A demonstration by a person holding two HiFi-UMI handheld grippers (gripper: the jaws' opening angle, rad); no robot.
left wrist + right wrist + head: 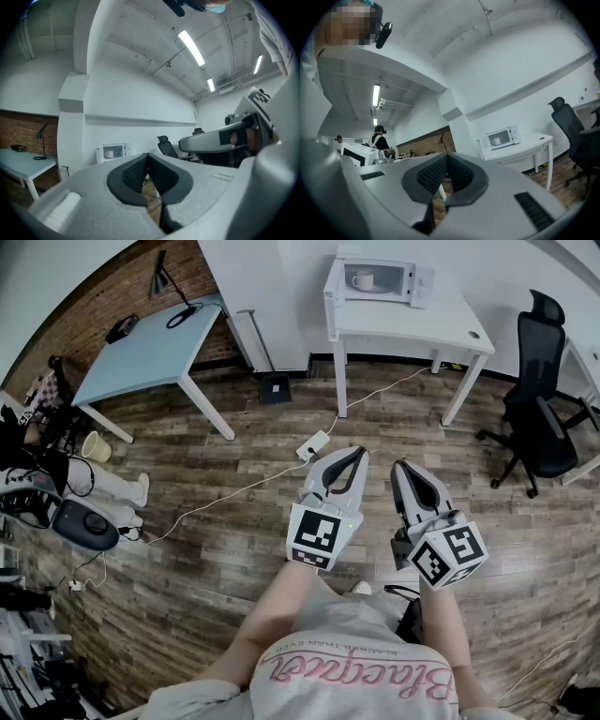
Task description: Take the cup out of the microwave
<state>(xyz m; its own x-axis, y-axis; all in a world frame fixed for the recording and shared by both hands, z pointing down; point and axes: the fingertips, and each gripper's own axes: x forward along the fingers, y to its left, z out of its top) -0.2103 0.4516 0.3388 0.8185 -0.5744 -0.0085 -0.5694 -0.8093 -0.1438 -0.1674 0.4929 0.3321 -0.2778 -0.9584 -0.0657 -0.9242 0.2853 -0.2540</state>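
Note:
Far ahead, a white microwave (377,281) stands on a white table (441,322), and its door looks swung open to the left. A white cup (363,280) sits inside it. The cup also shows small in the left gripper view (109,153) and the right gripper view (496,140). Both grippers are held level over the wooden floor, well short of the table. My left gripper (360,454) is shut with nothing in it, its tips meeting (148,154). My right gripper (401,466) beside it is also shut and empty (446,154).
A light blue table (150,343) with a black lamp stands at the left. A black office chair (539,418) is at the right. A power strip (314,444) and its cable lie on the floor ahead. Bags and gear crowd the far left.

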